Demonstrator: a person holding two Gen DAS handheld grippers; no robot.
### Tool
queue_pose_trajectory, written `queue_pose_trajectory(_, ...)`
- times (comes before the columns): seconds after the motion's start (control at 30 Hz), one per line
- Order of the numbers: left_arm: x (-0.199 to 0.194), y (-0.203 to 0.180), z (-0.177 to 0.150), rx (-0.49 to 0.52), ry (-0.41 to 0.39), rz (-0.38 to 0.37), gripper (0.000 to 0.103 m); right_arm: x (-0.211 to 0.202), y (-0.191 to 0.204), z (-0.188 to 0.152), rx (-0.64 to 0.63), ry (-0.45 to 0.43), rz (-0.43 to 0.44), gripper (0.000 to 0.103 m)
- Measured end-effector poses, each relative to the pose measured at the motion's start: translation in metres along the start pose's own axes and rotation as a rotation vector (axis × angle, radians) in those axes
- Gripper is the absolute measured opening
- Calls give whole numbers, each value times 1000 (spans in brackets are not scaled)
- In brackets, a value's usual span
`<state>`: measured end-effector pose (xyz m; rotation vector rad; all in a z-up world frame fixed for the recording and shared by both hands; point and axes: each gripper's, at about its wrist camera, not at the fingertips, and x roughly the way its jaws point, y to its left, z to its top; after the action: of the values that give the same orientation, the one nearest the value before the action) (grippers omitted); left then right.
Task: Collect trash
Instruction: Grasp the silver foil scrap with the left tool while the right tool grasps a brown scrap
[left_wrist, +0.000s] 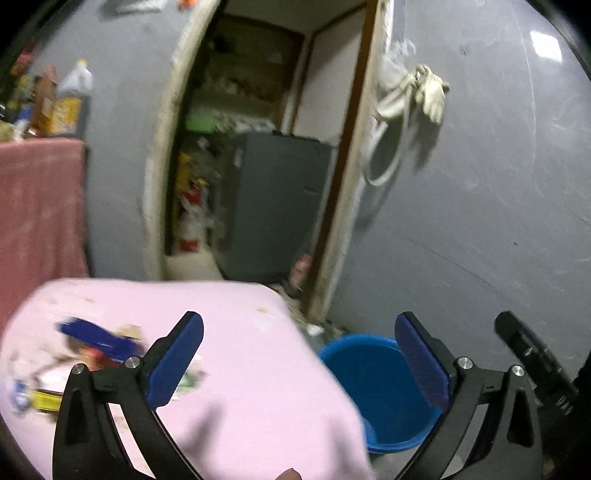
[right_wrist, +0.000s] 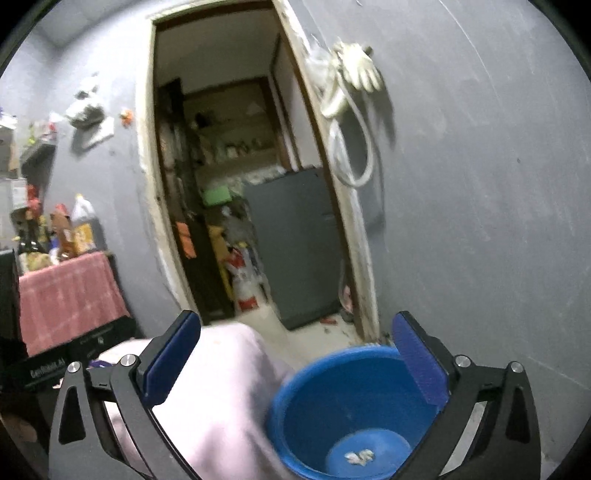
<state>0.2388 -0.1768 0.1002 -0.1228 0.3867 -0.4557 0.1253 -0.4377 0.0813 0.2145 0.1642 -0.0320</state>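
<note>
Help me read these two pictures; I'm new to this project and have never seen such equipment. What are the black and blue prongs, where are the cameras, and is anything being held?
The prongs are two-finger grippers, one in each of a person's hands; each carries a wide-angle camera looking along its fingers. In the left camera's view, the left gripper is open and empty above a pink cloth with blurred wrappers on it. In the right camera's view, the right gripper, also open and empty, hangs over a blue bucket with a crumpled white scrap at its bottom.
</note>
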Motion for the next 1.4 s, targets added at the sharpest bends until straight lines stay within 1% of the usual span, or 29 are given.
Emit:
queue_pose_trajectory(0.13, -44, 26, 4, -2, -79, 72, 101, -8, 33, 4, -26, -50, 71, 103)
queue_pose_trajectory(0.17, -50, 30, 1, -3, -91, 85, 101, -11, 41, 4, -36, -61, 91, 103)
queue_pose_trajectory(0.23, -74, 43, 1, -8, -134, 142, 101, -14, 58, 4, -57, -78, 130, 103)
queue_pose_trajectory(0.27, -79, 47, 1, -9, -145, 160, 101, -14, 65, 4, -65, -83, 147, 103)
queue_pose_trajectory(0.33, -99, 65, -1, -16, -171, 209, 101, -16, 80, 3, -84, -93, 180, 103)
queue_pose_trajectory(0.47, -122, 93, -12, -37, -196, 279, 101, -13, 110, -2, -124, -93, 241, 103)
queue_pose_trajectory(0.53, -133, 106, -17, -44, -206, 313, 101, -11, 121, -4, -139, -87, 256, 103)
queue_pose_trajectory(0.73, -151, 131, -34, -59, -218, 396, 101, -3, 147, -19, -161, -50, 330, 103)
queue_pose_trajectory(0.8, -155, 140, -44, -75, -208, 414, 101, 1, 155, -24, -176, -27, 346, 103)
queue_pose_trajectory(0.9, -154, 154, -59, -100, -173, 437, 101, 11, 164, -35, -206, 24, 372, 103)
queue_pose_trajectory(1.07, -141, 171, -77, -123, -81, 446, 101, 30, 178, -53, -261, 132, 390, 103)
queue_pose_trajectory(1.17, -133, 177, -83, -129, -21, 456, 101, 42, 183, -63, -259, 193, 406, 103)
queue_pose_trajectory(1.3, -120, 187, -87, -145, 67, 431, 101, 59, 188, -73, -265, 277, 413, 102)
queue_pose_trajectory(1.33, -115, 190, -88, -155, 91, 428, 101, 62, 189, -75, -267, 297, 418, 97)
queue_pose_trajectory(1.37, -111, 193, -89, -167, 115, 425, 101, 67, 190, -78, -267, 325, 424, 90)
queue_pose_trajectory(1.4, -106, 197, -88, -179, 134, 429, 101, 72, 191, -80, -268, 358, 427, 86)
